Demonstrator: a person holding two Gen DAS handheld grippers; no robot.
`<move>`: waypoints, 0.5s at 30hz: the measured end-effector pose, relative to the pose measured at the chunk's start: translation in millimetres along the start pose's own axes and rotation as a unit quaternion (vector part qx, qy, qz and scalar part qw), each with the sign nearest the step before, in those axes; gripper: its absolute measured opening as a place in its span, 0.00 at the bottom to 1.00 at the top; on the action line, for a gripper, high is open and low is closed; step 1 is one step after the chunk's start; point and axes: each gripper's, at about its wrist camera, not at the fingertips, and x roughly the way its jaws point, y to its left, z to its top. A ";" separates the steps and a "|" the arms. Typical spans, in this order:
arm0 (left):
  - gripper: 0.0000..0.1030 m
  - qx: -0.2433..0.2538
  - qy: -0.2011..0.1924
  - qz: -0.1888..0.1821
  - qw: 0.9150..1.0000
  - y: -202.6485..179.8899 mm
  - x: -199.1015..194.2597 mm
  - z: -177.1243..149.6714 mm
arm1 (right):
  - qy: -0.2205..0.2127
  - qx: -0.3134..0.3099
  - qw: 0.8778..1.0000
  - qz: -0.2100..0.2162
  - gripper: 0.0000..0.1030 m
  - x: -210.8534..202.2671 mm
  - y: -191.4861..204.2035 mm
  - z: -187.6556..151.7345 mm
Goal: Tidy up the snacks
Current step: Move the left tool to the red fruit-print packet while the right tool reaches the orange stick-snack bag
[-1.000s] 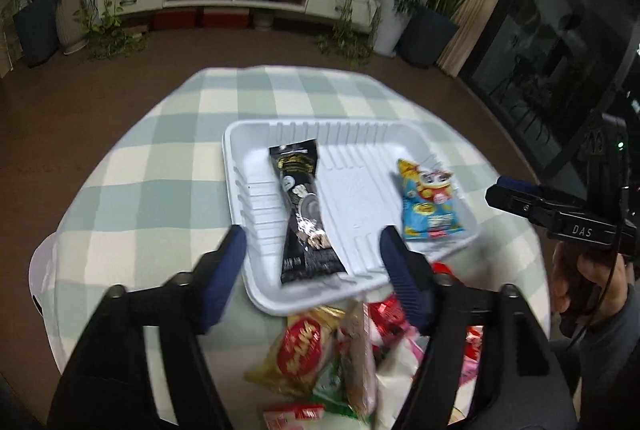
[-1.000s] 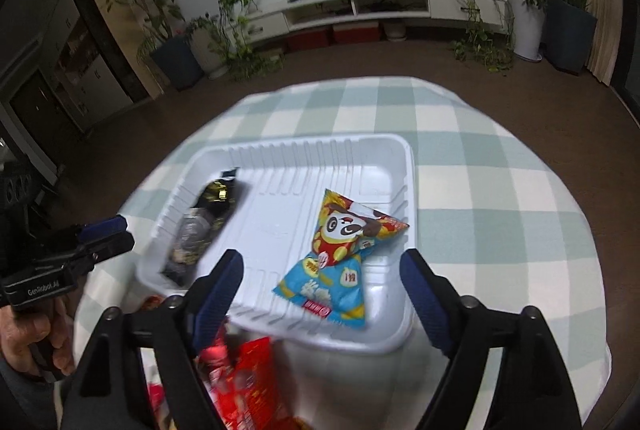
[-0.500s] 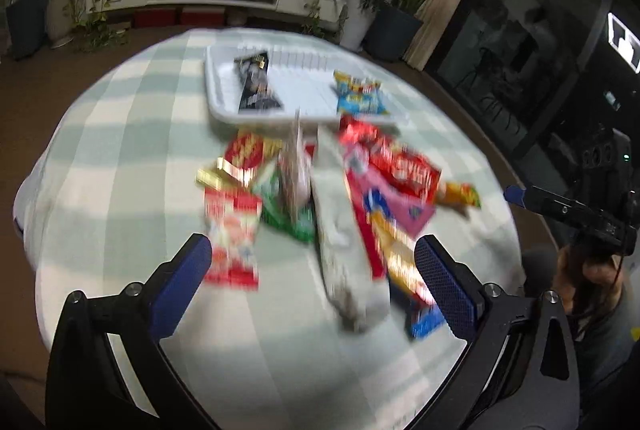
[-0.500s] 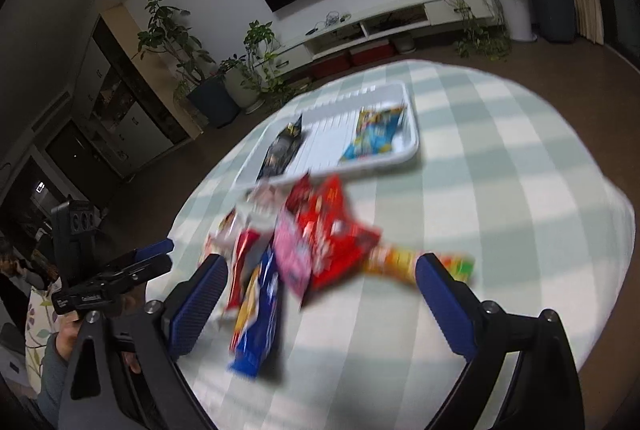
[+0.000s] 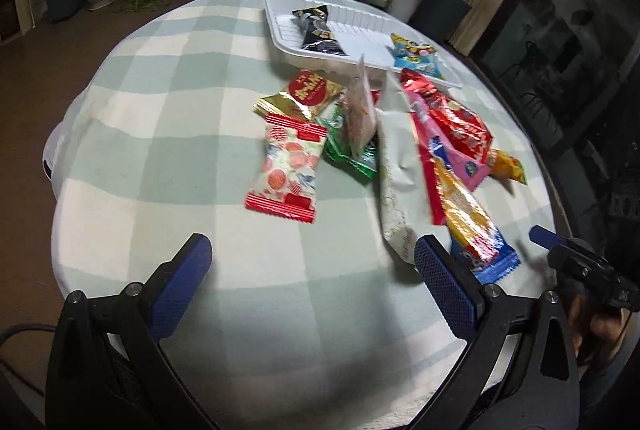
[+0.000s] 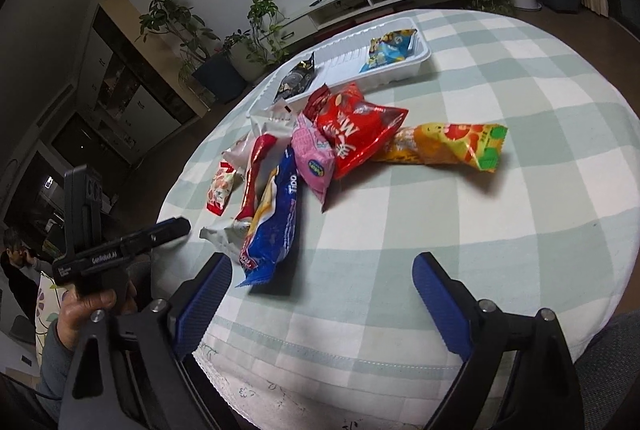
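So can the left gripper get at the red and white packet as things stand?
Probably yes. The left gripper is open and empty, and the red and white packet lies flat at the pile's near edge with only bare cloth in front.

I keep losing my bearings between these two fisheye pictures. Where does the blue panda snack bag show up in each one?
Left wrist view: the blue panda snack bag lies upper right, at the right end of the white tray.
Right wrist view: the same bag sits top centre, again in the tray's right end.
Shared landmark: the black snack packet at the tray's opposite, left end.
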 end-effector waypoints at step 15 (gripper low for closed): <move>0.68 0.072 0.059 0.071 0.993 -3.4 51.5 56.8 | 0.009 -0.021 1.000 -0.015 0.86 3.4 3.7 -4.4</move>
